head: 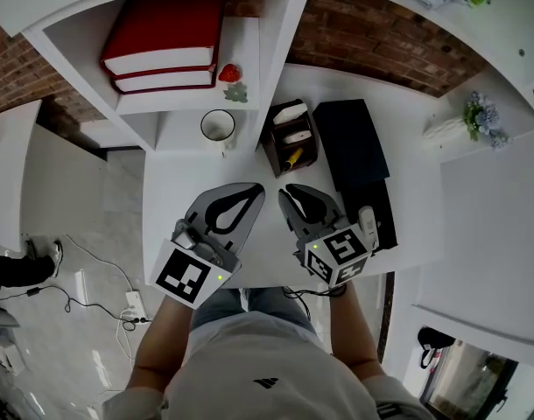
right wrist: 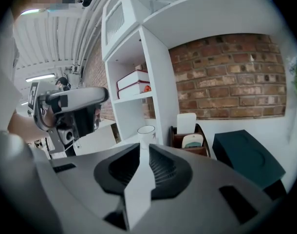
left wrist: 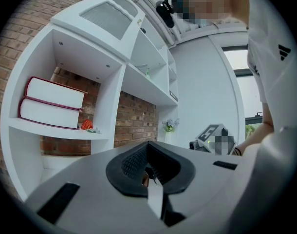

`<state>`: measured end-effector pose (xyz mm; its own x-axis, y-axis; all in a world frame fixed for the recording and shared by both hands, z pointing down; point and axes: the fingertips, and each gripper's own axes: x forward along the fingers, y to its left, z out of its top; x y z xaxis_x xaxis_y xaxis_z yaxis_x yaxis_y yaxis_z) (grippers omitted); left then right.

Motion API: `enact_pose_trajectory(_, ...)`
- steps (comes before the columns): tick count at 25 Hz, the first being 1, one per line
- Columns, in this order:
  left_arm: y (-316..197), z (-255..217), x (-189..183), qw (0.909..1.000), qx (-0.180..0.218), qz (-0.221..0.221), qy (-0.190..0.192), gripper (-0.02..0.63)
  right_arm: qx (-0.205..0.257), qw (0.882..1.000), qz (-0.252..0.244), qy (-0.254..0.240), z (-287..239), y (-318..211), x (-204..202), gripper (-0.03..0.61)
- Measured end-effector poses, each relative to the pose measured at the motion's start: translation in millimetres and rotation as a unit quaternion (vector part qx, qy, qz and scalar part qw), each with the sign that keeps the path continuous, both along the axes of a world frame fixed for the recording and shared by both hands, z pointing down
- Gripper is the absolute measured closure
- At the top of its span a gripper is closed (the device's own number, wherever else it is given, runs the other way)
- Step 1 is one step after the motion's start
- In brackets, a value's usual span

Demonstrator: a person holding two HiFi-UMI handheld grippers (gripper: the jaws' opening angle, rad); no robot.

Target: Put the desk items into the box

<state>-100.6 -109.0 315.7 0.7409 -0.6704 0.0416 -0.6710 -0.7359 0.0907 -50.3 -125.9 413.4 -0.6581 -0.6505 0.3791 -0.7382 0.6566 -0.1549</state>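
My left gripper (head: 256, 189) (left wrist: 148, 145) hovers low over the white desk (head: 179, 191), its jaws shut with nothing in them. Just to its right, my right gripper (head: 284, 191) (right wrist: 140, 147) stands open by a narrow slit, also with nothing inside. Beyond them stand a white mug (head: 218, 126) (right wrist: 146, 131), a brown organiser (head: 291, 138) (right wrist: 190, 140) holding cards and small items, and a dark box (head: 350, 143) (right wrist: 246, 157). A small white object (head: 368, 221) lies on a black surface beside the right gripper.
A white shelf unit (head: 249, 51) at the back left carries red books (head: 162, 42) (left wrist: 53, 104) and a strawberry ornament (head: 229, 73) (left wrist: 86, 125). A small flower pot (head: 481, 116) stands at the far right. Brick wall runs behind. The desk's front edge is at my body.
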Motion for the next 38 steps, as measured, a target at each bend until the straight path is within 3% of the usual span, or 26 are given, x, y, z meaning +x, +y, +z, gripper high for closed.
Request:
enact_pose_trajectory(19, -20, 11, -14, 0.9998, -0.017, -0.003, -0.003, 0.603, -0.051, 0.997, 0.039, 0.032, 53, -24, 3, 0.491)
enact_pose_trajectory(31, -27, 15, -18, 0.9998, -0.021, 0.000, -0.006, 0.603, -0.084, 0.994, 0.064, 0.008, 64, -33, 2, 0.469)
enact_pose_trajectory(38, -30, 16, -20, 0.9997, -0.022, 0.004, -0.009, 0.603, -0.092, 0.989, 0.116, 0.011, 68, -42, 3, 0.465)
